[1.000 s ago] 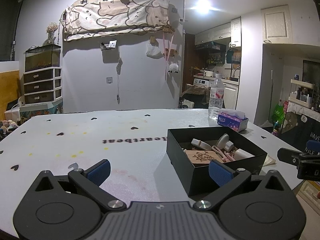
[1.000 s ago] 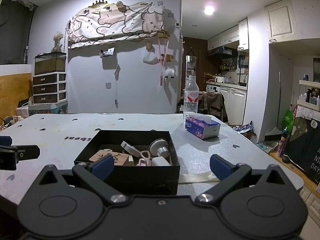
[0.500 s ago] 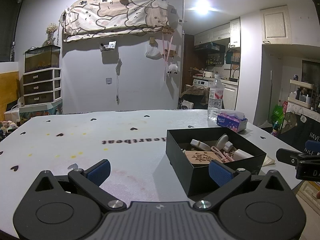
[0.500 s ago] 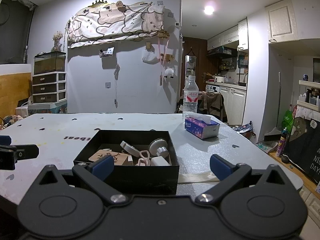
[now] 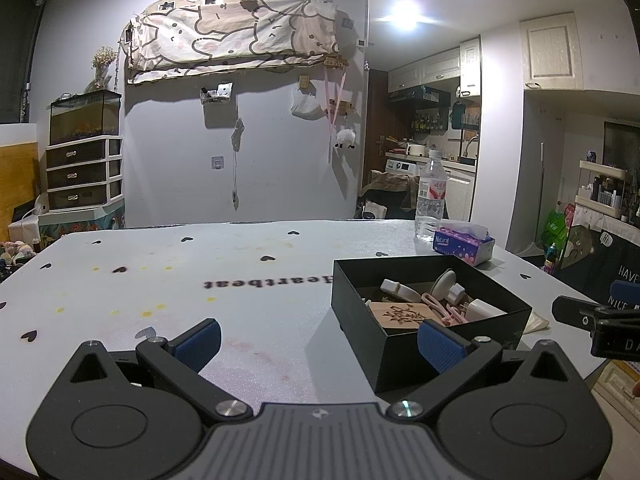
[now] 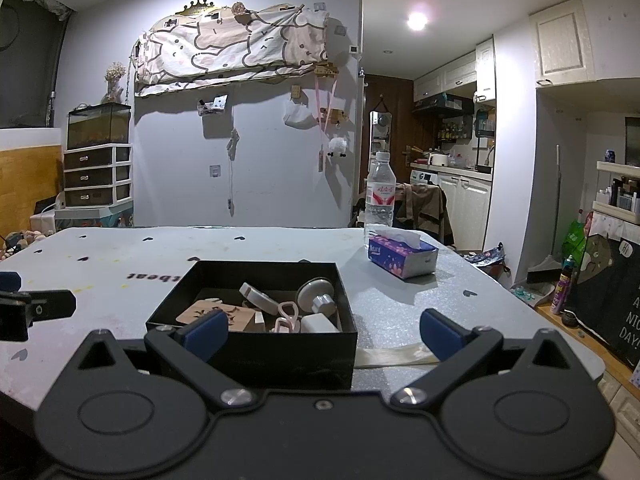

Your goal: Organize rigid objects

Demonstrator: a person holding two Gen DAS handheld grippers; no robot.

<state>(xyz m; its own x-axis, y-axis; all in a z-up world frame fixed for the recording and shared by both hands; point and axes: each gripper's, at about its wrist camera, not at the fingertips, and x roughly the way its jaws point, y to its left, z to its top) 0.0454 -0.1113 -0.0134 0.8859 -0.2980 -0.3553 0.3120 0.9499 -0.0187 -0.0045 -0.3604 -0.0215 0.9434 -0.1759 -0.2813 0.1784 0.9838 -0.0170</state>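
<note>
A black open box (image 5: 360,304) (image 6: 256,344) sits on the grey table near its front right edge. Inside lie a carved wooden plaque (image 6: 212,312), a white charger plug (image 6: 318,323), a round grey suction knob (image 6: 316,294), pink clips (image 6: 286,314) and a white flat piece (image 6: 258,298). My left gripper (image 5: 318,342) stands open and empty over the table, left of the box. My right gripper (image 6: 324,330) is open and empty, low at the box's near side. The right gripper's finger (image 5: 580,314) shows at the left wrist view's right edge.
A tissue pack (image 6: 402,256) and a clear water bottle (image 6: 380,196) stand behind the box at the back right. A cream strip (image 6: 394,356) lies on the grey table (image 5: 168,280) just right of the box. The table's right edge (image 6: 560,328) drops to the floor.
</note>
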